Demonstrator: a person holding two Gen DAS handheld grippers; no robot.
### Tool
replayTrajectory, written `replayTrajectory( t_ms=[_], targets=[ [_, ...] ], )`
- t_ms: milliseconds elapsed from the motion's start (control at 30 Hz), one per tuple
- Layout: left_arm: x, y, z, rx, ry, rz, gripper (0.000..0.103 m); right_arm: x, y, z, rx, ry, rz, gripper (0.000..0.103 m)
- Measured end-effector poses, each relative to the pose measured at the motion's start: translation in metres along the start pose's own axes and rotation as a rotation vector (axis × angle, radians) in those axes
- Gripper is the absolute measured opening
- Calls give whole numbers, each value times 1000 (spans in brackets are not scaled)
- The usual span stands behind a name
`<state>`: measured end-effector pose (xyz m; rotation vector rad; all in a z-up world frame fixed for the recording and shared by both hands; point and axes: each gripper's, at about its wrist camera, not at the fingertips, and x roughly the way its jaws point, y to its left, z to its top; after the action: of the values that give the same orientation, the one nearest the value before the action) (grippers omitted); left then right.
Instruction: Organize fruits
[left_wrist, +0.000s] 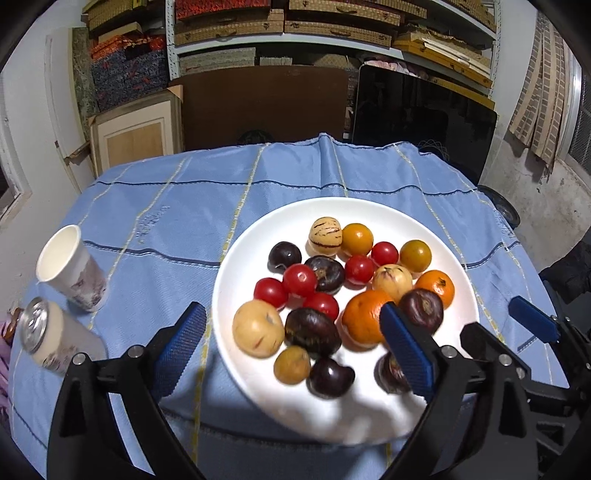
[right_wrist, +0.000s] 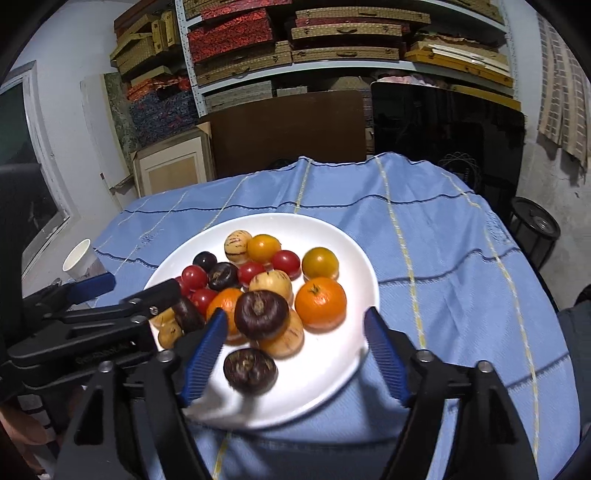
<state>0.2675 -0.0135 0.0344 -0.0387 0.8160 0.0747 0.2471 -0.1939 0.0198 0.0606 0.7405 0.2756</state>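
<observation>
Left wrist view: left gripper (left_wrist: 295, 343) hangs low over the near edge of the white plate (left_wrist: 436, 221), jaws spread wide, nothing between the pads. Its blue fingers (left_wrist: 181, 343) straddle the near-left part of the pile, one over the cloth, one over the plate. All fruit in view sits on the plate, mixed: red tomatoes (left_wrist: 300, 279), dark purple fruits (left_wrist: 312, 331), pale striped melons (left_wrist: 258, 328), yellow-orange tomatoes (left_wrist: 356, 239), mandarins (left_wrist: 365, 319). Kinds are interleaved, no grouping visible. Blue checked tablecloth (left_wrist: 184, 206) carries no loose fruit. Paper cup (left_wrist: 70, 267) and a can (left_wrist: 51, 339) stand at the left edge, well apart from the plate. Right gripper (left_wrist: 532, 323) shows at lower right, beside the plate rim.

Right wrist view: right gripper (right_wrist: 295, 350) also released, jaws wide, nothing held. It frames the near-right of the plate (right_wrist: 354, 251), where a dark purple fruit (right_wrist: 250, 369) lies alone, apart from the heap. Another dark fruit (right_wrist: 261, 314) rides on top of a melon (right_wrist: 282, 341), so the stack looks unstable. Large mandarin (right_wrist: 320, 303) sits just right of it. Left gripper (right_wrist: 122, 291) enters from the left over the plate's near-left side.

Judgement: both tools open and parked low at the plate suits either approaching a pick or having just let go; can't tell which. No second container in view, so any sorting presumably happens on the plate.
</observation>
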Motion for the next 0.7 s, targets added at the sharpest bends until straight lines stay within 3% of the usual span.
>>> replayTrajectory(
  t_ms=[333,700],
  targets=[
    [-44,6,-34,-10,-21,12,97,-39,4,-27,-5,-24,-8,95],
    [-86,9,-56,-7,-44,25,98,-68,14,-52,-15,-25,2,96]
  ],
)
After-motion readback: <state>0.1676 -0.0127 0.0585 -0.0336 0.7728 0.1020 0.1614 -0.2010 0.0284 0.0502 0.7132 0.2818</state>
